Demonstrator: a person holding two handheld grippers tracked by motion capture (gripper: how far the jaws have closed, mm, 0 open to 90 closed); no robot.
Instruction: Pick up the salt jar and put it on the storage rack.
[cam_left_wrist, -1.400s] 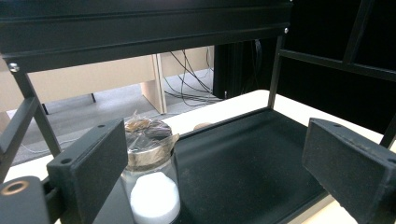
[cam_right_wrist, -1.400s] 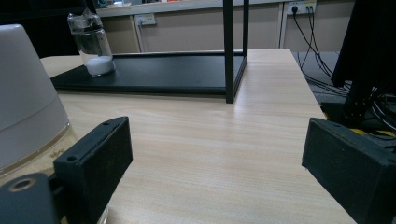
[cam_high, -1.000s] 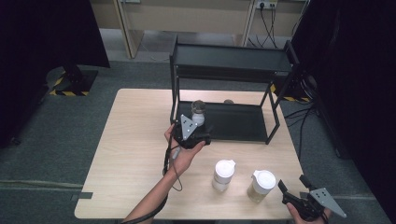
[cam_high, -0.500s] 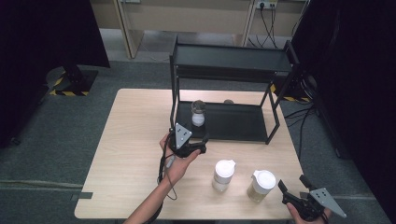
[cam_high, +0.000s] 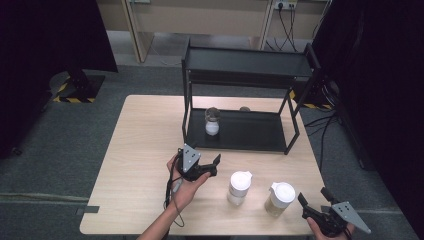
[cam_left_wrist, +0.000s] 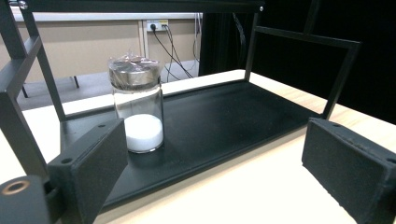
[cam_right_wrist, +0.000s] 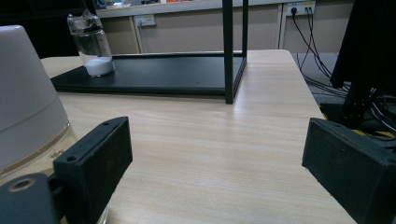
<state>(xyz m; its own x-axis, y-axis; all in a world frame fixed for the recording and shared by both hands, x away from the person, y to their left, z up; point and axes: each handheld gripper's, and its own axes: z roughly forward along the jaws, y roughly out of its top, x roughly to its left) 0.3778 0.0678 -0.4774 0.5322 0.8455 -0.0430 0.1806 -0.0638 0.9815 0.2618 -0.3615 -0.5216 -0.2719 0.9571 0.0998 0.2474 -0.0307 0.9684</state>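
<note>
A clear glass jar (cam_high: 212, 121) (cam_left_wrist: 137, 107) with a metal lid and white powder in its bottom stands upright on the lower shelf (cam_high: 250, 134) of a black rack. My left gripper (cam_high: 214, 165) (cam_left_wrist: 215, 163) sits on the table in front of the rack, jaws wide open and pointed at the shelf, the jar ahead of its left pad and apart from it. My right gripper (cam_high: 314, 198) (cam_right_wrist: 217, 158) rests near the table's front right corner, open, with bare tabletop between its pads. The jar (cam_right_wrist: 93, 44) stands far off to its left.
Two white-lidded jars stand on the table's front half, one (cam_high: 239, 187) beside my left gripper and one (cam_high: 280, 198) (cam_right_wrist: 28, 102) close to my right gripper's left pad. The rack's top shelf (cam_high: 245, 64) overhangs the lower one. A small object (cam_high: 244, 108) lies behind the rack.
My left gripper has drawn back from the jar on the shelf toward the front of the table and a little lower. The jar stays on the shelf. The right gripper has not moved.
</note>
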